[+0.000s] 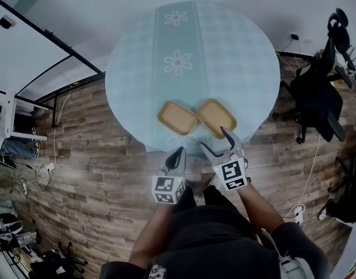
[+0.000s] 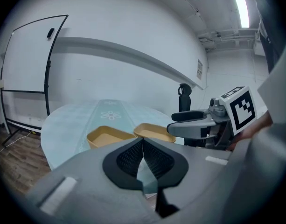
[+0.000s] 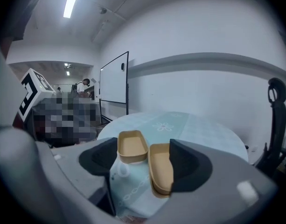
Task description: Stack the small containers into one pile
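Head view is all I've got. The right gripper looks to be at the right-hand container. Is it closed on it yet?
Observer: No. The right gripper view shows the right gripper with its jaws apart. The right container lies just inside its right jaw and is not clamped.
Operator: And the left gripper?
Observer: The left gripper view shows the left gripper with its jaws together and nothing between them. The left container sits ahead of it on the table.
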Demonstrator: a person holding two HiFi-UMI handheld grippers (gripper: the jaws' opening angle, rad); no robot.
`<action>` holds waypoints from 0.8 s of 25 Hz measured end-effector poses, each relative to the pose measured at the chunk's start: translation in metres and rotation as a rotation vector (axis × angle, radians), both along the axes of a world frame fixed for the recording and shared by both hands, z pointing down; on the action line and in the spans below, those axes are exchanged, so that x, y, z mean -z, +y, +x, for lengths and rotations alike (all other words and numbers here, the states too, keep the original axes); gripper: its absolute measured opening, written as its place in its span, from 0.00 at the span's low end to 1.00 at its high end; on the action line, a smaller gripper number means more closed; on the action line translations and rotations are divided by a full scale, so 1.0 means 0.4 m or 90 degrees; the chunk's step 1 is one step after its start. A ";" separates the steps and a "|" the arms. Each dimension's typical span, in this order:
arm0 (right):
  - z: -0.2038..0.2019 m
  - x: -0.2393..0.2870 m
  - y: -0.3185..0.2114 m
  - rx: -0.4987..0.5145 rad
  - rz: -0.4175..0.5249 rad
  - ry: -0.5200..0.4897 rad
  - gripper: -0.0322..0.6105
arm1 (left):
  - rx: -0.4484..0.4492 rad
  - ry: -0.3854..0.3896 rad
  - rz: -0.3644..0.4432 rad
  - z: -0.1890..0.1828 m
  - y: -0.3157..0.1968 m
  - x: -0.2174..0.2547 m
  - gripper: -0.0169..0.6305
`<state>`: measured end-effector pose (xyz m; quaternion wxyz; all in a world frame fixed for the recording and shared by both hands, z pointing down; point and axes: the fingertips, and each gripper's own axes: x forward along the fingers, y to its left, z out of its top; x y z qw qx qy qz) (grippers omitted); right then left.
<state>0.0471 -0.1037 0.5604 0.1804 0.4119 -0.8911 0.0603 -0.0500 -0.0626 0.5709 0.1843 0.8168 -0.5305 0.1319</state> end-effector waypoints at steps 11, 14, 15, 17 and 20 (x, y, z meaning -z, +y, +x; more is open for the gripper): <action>-0.086 0.028 -0.009 -0.002 0.004 0.011 0.22 | -0.018 0.017 0.000 -0.064 -0.017 0.007 0.04; -0.102 0.030 -0.016 0.003 0.003 0.022 0.09 | -0.017 0.021 0.002 -0.080 -0.024 0.009 0.04; -0.108 0.030 -0.019 0.007 0.001 0.026 0.06 | -0.016 0.022 0.002 -0.085 -0.027 0.010 0.04; -0.125 0.030 -0.025 0.019 -0.005 0.034 0.05 | -0.015 0.024 0.001 -0.098 -0.031 0.011 0.04; -0.155 0.027 -0.033 0.035 -0.019 0.046 0.05 | -0.012 0.028 -0.001 -0.122 -0.032 0.007 0.04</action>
